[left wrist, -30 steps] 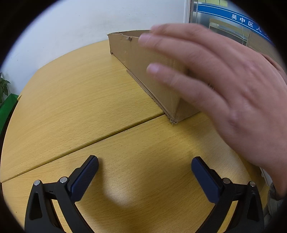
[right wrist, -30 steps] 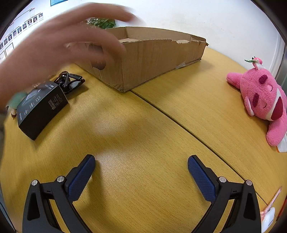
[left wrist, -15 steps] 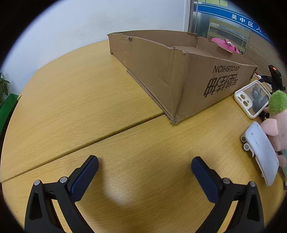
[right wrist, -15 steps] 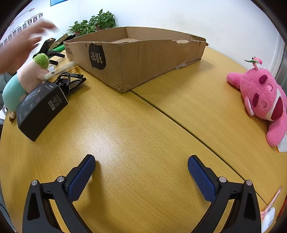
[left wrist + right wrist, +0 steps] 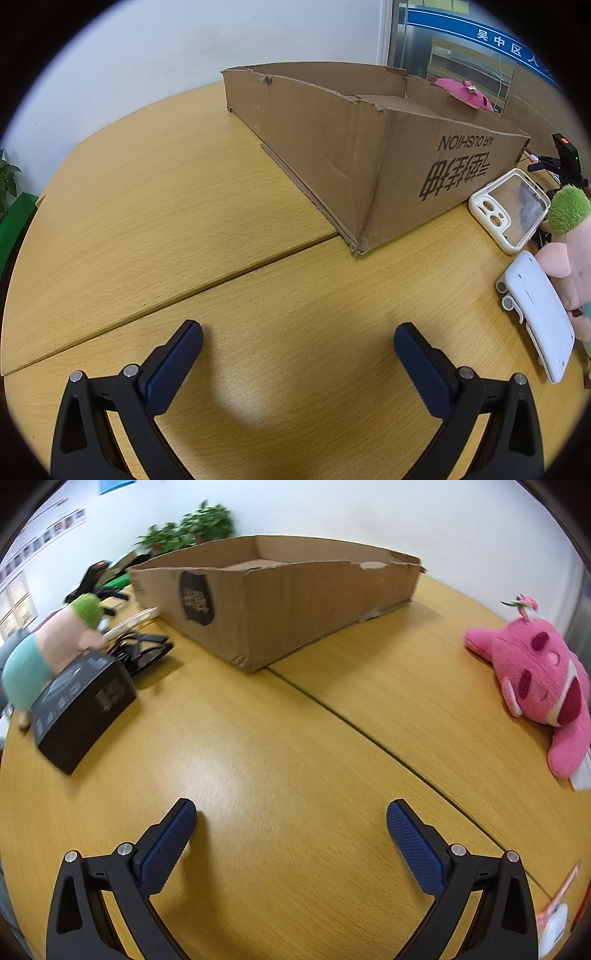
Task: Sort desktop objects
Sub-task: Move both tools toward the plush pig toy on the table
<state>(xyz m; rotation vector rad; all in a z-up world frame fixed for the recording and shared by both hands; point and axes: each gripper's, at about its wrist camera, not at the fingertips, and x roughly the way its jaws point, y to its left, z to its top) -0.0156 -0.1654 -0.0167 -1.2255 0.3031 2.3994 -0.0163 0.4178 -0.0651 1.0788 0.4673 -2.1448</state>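
**Count of things on the counter**

One cardboard box (image 5: 369,147) stands toward the far edge of the counter (image 5: 295,757). Two plush toys: one pink (image 5: 539,672) at the right edge, one green-haired (image 5: 55,638) at the left edge. One black box (image 5: 81,705) lies beside the green-haired toy. One white phone case (image 5: 509,210), one flat white device (image 5: 539,314), and one black tangle of straps or cable (image 5: 142,651); its kind cannot be told. Two tongs: left (image 5: 297,349), right (image 5: 291,823).

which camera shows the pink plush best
The right wrist view: the pink plush lies in full on the table. The left wrist view shows only a pink sliver behind the box.
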